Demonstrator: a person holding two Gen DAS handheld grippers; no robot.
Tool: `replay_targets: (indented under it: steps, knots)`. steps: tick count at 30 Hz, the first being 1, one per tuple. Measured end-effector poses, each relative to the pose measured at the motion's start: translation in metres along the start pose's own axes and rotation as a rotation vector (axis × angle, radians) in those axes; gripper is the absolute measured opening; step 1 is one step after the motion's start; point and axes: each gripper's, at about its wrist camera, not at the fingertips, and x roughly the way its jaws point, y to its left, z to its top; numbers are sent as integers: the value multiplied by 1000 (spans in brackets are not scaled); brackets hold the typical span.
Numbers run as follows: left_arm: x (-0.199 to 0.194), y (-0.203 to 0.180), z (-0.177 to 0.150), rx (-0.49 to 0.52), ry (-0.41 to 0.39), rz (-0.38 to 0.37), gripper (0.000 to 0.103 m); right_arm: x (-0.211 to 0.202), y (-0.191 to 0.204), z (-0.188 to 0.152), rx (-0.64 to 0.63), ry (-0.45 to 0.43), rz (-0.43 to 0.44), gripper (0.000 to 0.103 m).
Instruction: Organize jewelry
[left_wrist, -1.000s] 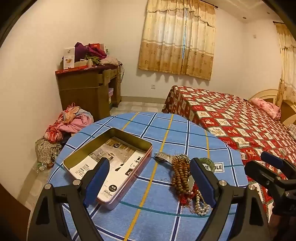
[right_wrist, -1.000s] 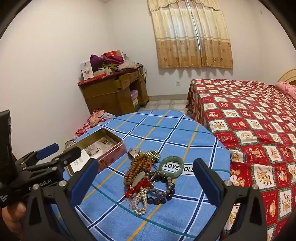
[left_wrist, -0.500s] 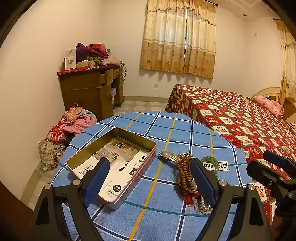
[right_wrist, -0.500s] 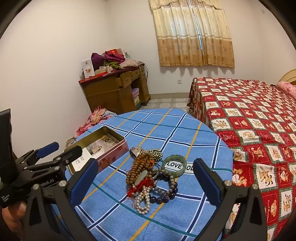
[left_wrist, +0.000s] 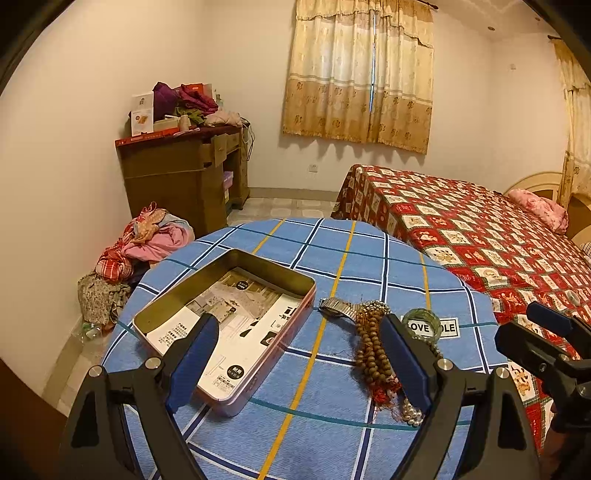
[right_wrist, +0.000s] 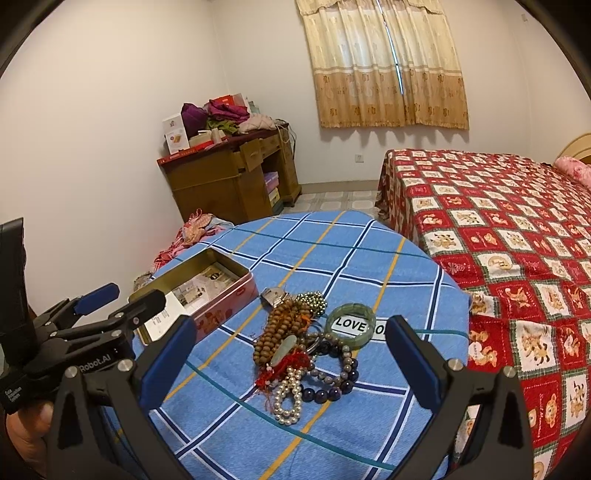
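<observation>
Here, jewelry pile (right_wrist: 299, 347) between wide-spread right tool (right_wrist: 288, 354) fingers, untouched.

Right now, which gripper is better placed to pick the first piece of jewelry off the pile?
Right. The right gripper is open with the jewelry pile centred between its fingers. The left gripper, also open, faces the gap between tin and pile.

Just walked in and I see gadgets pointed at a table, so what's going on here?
A person is holding a two-finger gripper in each hand over a round table with a blue checked cloth. Both the left gripper and right gripper are open and hold nothing. A pile of jewelry, with wooden beads, pearls, dark beads, a watch and a green bangle, lies beside an open tin lined with printed paper. No jewelry shows in the tin yet.
</observation>
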Motion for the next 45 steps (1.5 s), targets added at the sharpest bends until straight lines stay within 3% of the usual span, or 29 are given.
replay_targets:
  steps: [45]
  knots:
    - [3, 6, -5, -3, 12, -2, 88, 7, -3, -9, 36, 27, 15, 103]
